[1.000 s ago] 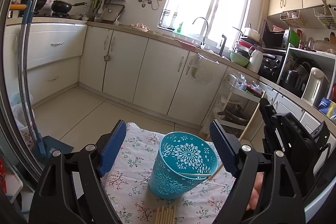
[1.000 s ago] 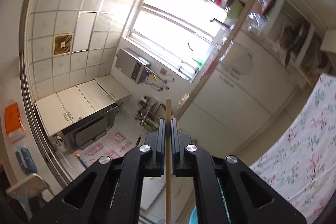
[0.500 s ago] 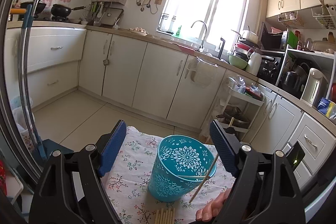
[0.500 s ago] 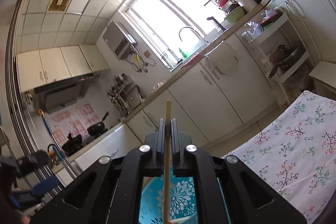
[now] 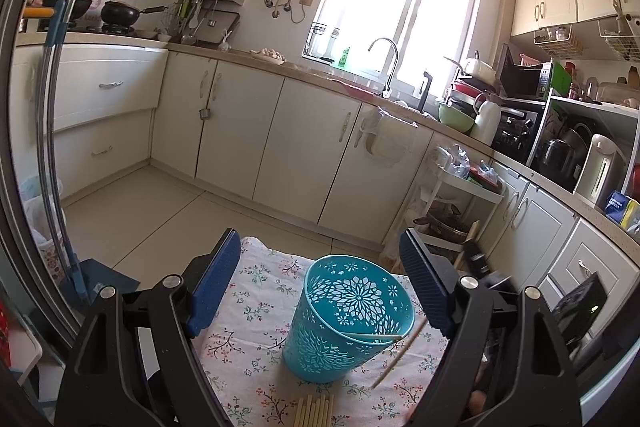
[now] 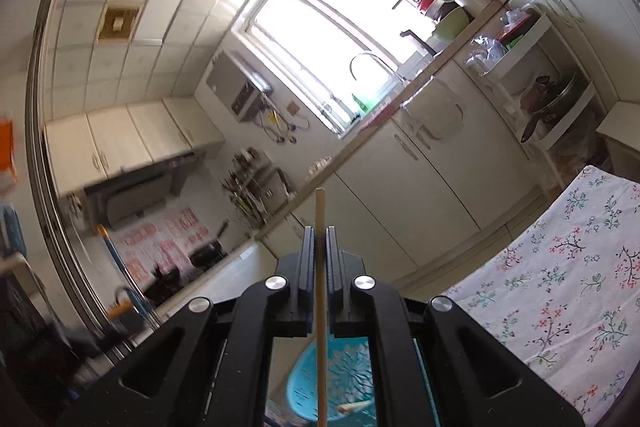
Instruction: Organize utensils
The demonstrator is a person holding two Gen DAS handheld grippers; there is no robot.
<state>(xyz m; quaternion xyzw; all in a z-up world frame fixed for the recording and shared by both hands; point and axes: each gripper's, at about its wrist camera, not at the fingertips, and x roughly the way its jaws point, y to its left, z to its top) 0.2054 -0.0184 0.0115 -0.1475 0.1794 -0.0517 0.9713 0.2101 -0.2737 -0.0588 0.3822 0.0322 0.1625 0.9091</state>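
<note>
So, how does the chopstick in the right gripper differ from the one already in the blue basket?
The held chopstick is clamped between the shut right gripper, outside the blue basket. The other chopstick rests loose inside, leaning on the rim. Both look like pale wood.

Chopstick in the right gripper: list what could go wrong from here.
1. The chopstick is pinched only at mid-length by the right gripper; it could pivot or slip as it is lowered.
2. In the left wrist view its lower end sits outside the teal basket, beside the rim, so it may miss or catch the cut-out wall.
3. The basket stands free between the open left gripper fingers; a nudge could tip it onto the chopstick bundle.
</note>
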